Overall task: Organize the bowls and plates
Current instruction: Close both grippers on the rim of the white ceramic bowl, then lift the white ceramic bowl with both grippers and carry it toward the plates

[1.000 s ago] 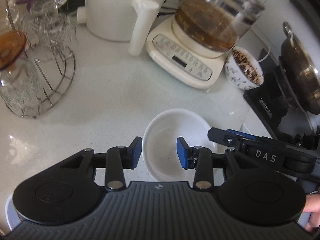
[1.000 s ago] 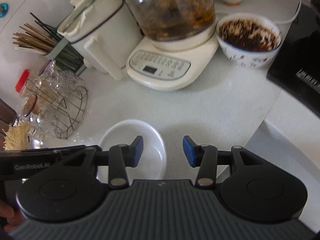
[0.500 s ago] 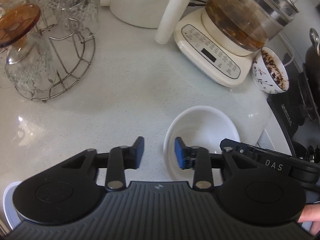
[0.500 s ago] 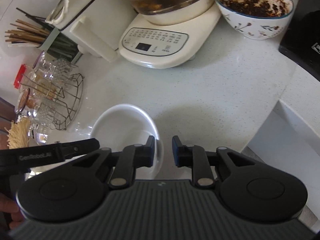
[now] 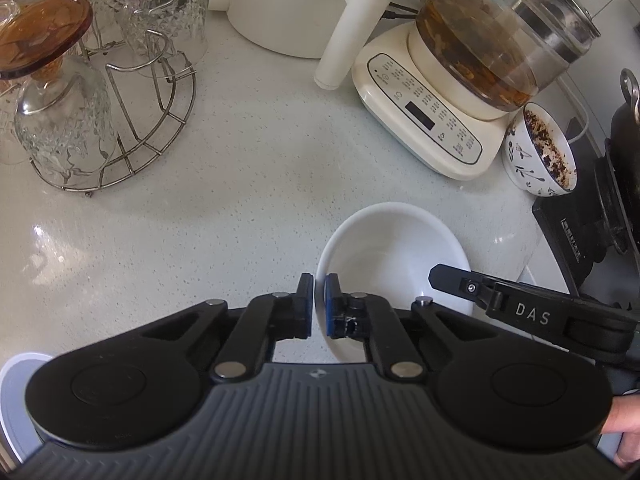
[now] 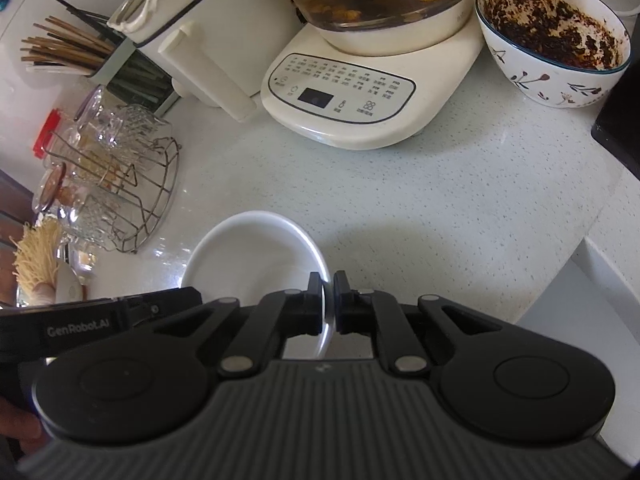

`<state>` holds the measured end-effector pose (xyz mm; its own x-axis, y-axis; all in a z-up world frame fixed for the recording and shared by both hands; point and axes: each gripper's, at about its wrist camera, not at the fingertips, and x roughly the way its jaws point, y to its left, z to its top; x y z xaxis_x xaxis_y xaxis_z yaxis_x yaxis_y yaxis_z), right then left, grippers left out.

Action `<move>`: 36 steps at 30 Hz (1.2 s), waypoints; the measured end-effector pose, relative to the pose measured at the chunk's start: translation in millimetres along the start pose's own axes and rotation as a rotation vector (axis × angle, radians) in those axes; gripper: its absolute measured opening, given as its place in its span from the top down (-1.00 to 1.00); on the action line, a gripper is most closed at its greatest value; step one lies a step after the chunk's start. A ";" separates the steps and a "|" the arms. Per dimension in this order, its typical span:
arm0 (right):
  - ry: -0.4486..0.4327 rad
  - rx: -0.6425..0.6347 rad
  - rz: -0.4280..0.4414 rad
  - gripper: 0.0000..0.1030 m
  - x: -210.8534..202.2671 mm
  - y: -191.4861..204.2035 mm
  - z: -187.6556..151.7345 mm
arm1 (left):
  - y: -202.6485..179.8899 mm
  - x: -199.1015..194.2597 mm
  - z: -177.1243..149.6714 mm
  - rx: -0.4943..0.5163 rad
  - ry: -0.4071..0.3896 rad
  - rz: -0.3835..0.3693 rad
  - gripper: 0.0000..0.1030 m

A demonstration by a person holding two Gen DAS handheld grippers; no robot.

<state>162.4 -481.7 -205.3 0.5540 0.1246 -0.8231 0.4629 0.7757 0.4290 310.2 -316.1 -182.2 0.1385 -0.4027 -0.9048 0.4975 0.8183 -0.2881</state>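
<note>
Both clamped on white bowl point(image 5: 394, 248) rim: left gripper point(image 5: 319, 305) on left edge, right gripper point(image 6: 328, 304) on right; probably glazed ceramic, stiff, slippery, fragile, needs firm rim grip

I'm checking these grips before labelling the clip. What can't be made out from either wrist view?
- White bowl, near rim: hidden behind the left gripper body in the left view, and the right gripper body in the right.
- Bowl's underside and any lift off the counter: not visible.
- Stove pot: cut off by the right edge, left view.
</note>
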 end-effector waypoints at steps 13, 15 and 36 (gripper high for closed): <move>-0.012 -0.006 0.003 0.85 -8.9 1.3 0.9 | 3.2 -14.6 -0.4 0.001 -0.044 -0.034 0.88; -0.020 -0.013 0.000 0.84 -12.2 4.1 1.1 | 6.2 -16.5 -1.9 -0.005 -0.038 -0.046 0.88; -0.104 -0.039 0.038 0.83 -55.8 38.9 -11.8 | 21.6 -77.5 -13.6 -0.019 -0.097 -0.076 0.88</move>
<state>141.3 -451.1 -147.0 0.6406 0.0906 -0.7625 0.4142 0.7954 0.4425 298.6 -261.6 -122.5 0.1843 -0.5007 -0.8458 0.4938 0.7912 -0.3608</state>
